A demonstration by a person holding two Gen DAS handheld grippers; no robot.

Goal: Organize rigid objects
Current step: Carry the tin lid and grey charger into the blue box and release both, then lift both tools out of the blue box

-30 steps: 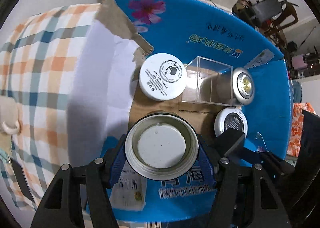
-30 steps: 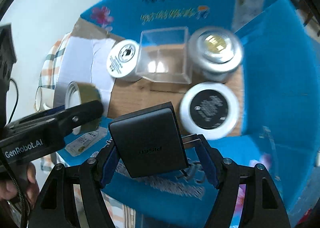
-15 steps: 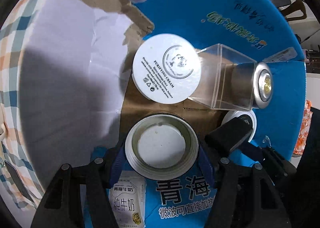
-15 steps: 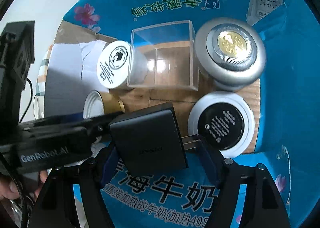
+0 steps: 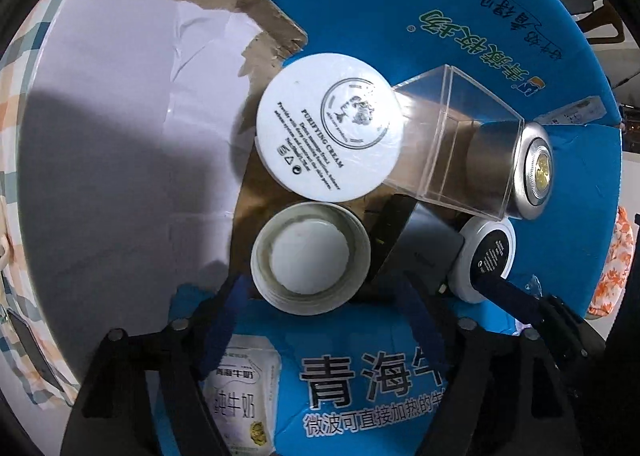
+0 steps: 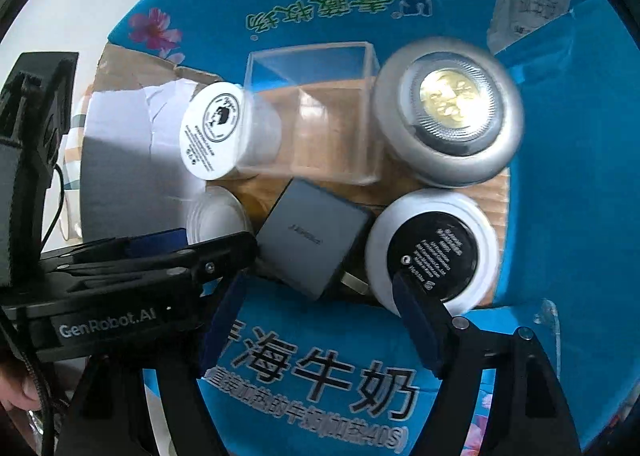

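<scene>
A blue cardboard box (image 5: 440, 35) holds several items on its brown floor. The open silver-rimmed jar (image 5: 310, 258) stands there, free of my open left gripper (image 5: 322, 292), whose fingers flank it from just behind. The dark grey charger (image 6: 314, 244) lies beside it, free of my open right gripper (image 6: 320, 304). Around them are a white cream jar (image 5: 328, 127), a clear plastic cube (image 5: 460, 159), a silver jar with a gold top (image 6: 448, 111) and a white jar with a black lid (image 6: 436, 252). The charger (image 5: 424, 252) also shows in the left wrist view.
The box's near wall with black Chinese print (image 6: 320, 376) lies under both grippers. A torn white and brown flap (image 5: 140, 115) is at the box's left. A checked cloth (image 5: 12, 115) lies outside on the left. The left gripper's body (image 6: 120, 288) crosses the right wrist view.
Both grippers lowered into the box and opened. The jar and the charger now rest on the box floor, released. Both grippers have drawn back slightly.
</scene>
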